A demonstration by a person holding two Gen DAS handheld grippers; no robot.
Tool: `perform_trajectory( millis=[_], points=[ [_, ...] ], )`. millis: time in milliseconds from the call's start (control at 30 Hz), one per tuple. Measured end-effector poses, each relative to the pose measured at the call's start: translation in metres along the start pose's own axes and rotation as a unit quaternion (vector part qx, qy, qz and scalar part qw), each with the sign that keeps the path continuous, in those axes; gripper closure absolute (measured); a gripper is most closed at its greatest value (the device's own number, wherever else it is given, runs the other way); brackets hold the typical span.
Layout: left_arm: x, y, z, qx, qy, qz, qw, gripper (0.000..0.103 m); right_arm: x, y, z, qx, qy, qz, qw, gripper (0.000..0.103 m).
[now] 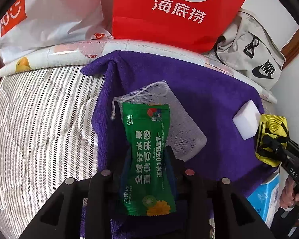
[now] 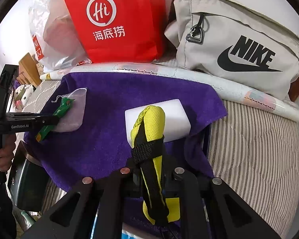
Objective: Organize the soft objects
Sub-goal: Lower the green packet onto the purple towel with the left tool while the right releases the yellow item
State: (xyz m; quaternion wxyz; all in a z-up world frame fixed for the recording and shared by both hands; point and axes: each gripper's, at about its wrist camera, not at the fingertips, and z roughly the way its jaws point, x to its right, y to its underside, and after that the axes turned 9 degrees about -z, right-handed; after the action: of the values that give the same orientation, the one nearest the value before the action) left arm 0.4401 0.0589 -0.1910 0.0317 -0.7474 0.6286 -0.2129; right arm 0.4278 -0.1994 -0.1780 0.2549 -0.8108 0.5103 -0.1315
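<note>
Green foil, slick and crinkly: our left gripper (image 1: 147,159) pinches the wipes packet (image 1: 147,155) over the mesh pouch (image 1: 177,119) on the purple towel (image 1: 209,83); it could slip free. Right gripper (image 2: 151,171), fingers closed, clamps the yellow strap (image 2: 149,127) before the foam block (image 2: 177,117); its limp webbing may sag or snag.

red bag (image 2: 117,22): showing a white ring logo reading "hi" with 海底捞 beneath it.
grey pouch (image 2: 239,45): carrying "nike" and the swoosh in black.
green packet (image 1: 147,155): reading 全球好水果 直供百果园 in white, a yellow line 连续10年销量第一 alongside, and 湿纸巾 small near the top.
left gripper (image 2: 55,119): bearing "genrobot.ai" in white on its black body.
right gripper (image 1: 269,139): showing the letters "das" on its black handle.
white plastic bag (image 1: 49,16): wearing a red patch with white marks, not reading clearly.
</note>
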Motion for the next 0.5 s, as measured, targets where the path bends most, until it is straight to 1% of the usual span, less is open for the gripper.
perform_trajectory(
  millis=[33, 67, 133, 200, 333, 500],
  points=[
    [0.0, 0.0, -0.001, -0.003, 0.004, -0.003, 1.0, 0.066, 0.0, 0.0, -0.001, 0.0, -0.001, 0.001, 1.0, 0.078],
    [-0.001, 0.001, -0.002, -0.004, 0.007, -0.005, 1.0, 0.064, 0.0, 0.0, -0.003, 0.002, 0.0, 0.001, 1.0, 0.068],
    [-0.001, 0.002, -0.004, -0.006, 0.013, -0.008, 0.9999, 0.061, -0.002, 0.001, -0.01, 0.01, 0.003, -0.001, 1.0, 0.056],
    [-0.002, 0.005, -0.008, -0.008, 0.015, -0.005, 0.9998, 0.057, -0.004, 0.001, -0.017, 0.017, 0.005, -0.005, 1.0, 0.055],
    [0.002, 0.012, -0.017, -0.002, 0.001, 0.008, 1.0, 0.055, -0.006, 0.002, -0.031, 0.026, 0.02, -0.014, 0.999, 0.055],
    [-0.002, 0.02, -0.032, 0.005, -0.003, 0.007, 1.0, 0.052, -0.006, 0.006, -0.045, 0.032, 0.03, -0.019, 0.999, 0.054]
  ],
)
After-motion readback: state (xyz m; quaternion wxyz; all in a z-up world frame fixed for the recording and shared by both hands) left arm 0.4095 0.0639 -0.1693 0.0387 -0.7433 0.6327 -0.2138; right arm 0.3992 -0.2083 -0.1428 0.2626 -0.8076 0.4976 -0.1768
